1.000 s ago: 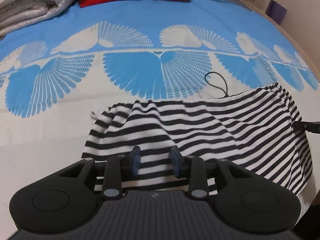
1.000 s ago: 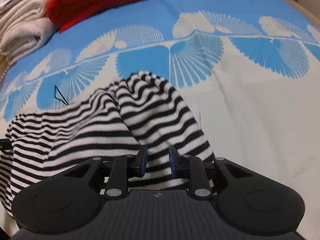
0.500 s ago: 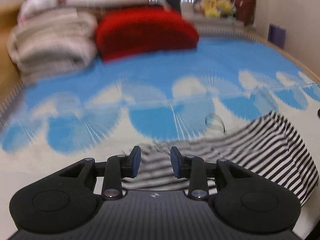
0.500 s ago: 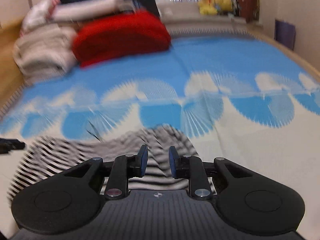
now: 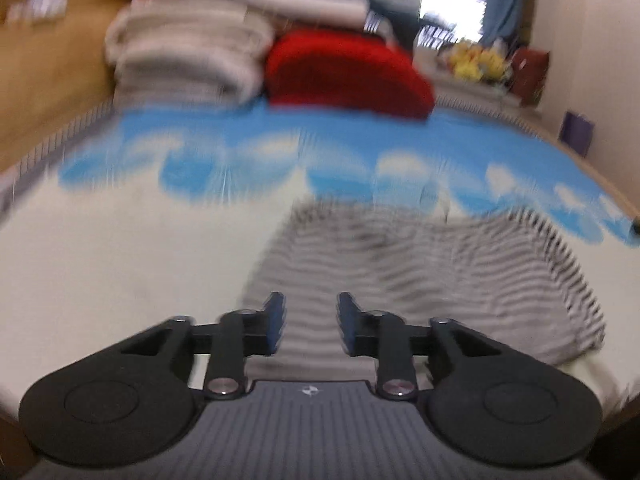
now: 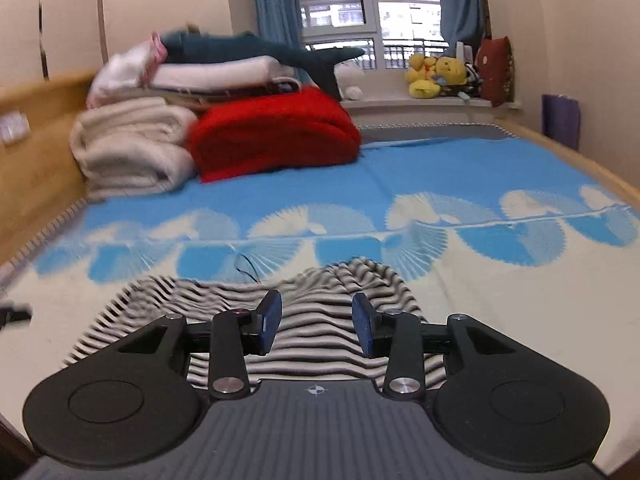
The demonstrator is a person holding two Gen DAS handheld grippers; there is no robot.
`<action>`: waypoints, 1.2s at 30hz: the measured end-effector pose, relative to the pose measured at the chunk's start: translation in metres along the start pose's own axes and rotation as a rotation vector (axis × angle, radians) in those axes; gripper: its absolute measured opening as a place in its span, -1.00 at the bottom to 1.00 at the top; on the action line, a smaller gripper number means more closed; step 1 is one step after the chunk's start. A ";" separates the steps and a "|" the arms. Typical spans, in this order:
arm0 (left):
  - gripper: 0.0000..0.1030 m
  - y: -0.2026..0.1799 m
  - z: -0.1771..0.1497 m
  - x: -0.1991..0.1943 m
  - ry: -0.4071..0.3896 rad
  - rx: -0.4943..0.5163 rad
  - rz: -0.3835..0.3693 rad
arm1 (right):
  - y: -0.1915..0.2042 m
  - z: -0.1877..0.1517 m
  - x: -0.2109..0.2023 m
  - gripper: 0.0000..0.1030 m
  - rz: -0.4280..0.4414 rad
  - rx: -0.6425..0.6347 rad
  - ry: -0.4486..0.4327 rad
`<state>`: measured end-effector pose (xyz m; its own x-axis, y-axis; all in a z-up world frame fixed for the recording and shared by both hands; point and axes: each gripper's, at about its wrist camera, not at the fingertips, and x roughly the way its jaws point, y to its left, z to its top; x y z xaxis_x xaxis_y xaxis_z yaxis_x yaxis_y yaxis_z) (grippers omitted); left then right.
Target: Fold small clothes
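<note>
Cloth (image 6: 320,312) now lies released on the bed (image 6: 520,300): both tools, left (image 5: 310,322) and right (image 6: 316,322), have pulled back, spread and empty.

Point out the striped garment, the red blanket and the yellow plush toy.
striped garment (image 6: 320,344): right wrist view, on the cloth seen between the fingers.
red blanket (image 6: 276,132): right wrist view, middle of its folded front.
yellow plush toy (image 6: 436,74): right wrist view, its body on the windowsill.

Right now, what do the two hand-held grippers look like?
Both match: the left hand-held gripper and the right hand-held gripper have matte black rounded bodies, ribbed grey centre plates with a small crosshair mark, silver pivot screws, and blue pads on black fingers. No cables or sleeves show.
</note>
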<state>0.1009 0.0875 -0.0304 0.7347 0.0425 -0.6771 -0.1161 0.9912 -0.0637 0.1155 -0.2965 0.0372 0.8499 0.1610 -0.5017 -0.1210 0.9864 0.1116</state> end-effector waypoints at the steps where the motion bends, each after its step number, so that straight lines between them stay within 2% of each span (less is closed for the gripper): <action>1: -0.53 0.002 -0.008 0.011 0.053 -0.033 0.021 | 0.004 -0.001 0.001 -0.21 -0.018 -0.036 -0.013; 3: -0.53 0.010 -0.012 0.023 0.108 -0.121 0.006 | 0.008 -0.005 0.007 -0.16 -0.044 -0.085 0.002; 6: -0.51 0.021 -0.009 0.032 0.083 -0.174 -0.006 | 0.003 -0.010 0.023 -0.16 -0.083 -0.076 0.077; 9: -0.48 0.040 -0.010 0.049 0.133 -0.275 -0.028 | -0.004 -0.009 0.029 -0.16 -0.121 -0.041 0.086; 11: -0.36 0.051 -0.013 0.063 0.192 -0.372 -0.052 | -0.008 -0.010 0.030 -0.16 -0.136 -0.024 0.082; 15: -0.21 0.065 -0.021 0.082 0.269 -0.489 -0.086 | -0.014 -0.012 0.028 -0.16 -0.144 0.002 0.082; 18: -0.15 0.070 -0.024 0.094 0.294 -0.541 -0.090 | -0.014 -0.013 0.029 -0.16 -0.153 -0.016 0.085; 20: 0.03 0.075 -0.024 0.098 0.303 -0.574 -0.082 | -0.014 -0.014 0.030 -0.16 -0.158 -0.026 0.090; 21: 0.04 0.077 -0.025 0.101 0.303 -0.593 -0.079 | -0.014 -0.015 0.030 -0.16 -0.159 -0.029 0.091; 24: 0.04 0.088 -0.020 0.105 0.290 -0.634 -0.056 | -0.016 -0.015 0.028 -0.16 -0.164 -0.031 0.089; 28: 0.04 0.097 -0.018 0.110 0.277 -0.682 -0.061 | -0.021 -0.014 0.027 -0.16 -0.174 -0.015 0.091; 33: 0.02 0.093 -0.014 0.114 0.266 -0.655 -0.062 | -0.028 -0.015 0.024 -0.16 -0.189 0.005 0.090; 34: -0.01 0.090 -0.013 0.114 0.264 -0.649 -0.059 | -0.029 -0.015 0.024 -0.16 -0.192 0.008 0.090; 36: -0.32 0.089 -0.014 0.114 0.261 -0.639 -0.066 | -0.032 -0.016 0.023 -0.16 -0.196 0.013 0.091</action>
<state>0.1651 0.1790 -0.1235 0.5781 -0.1262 -0.8061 -0.5064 0.7191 -0.4758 0.1309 -0.3237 0.0087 0.8064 -0.0312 -0.5905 0.0494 0.9987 0.0147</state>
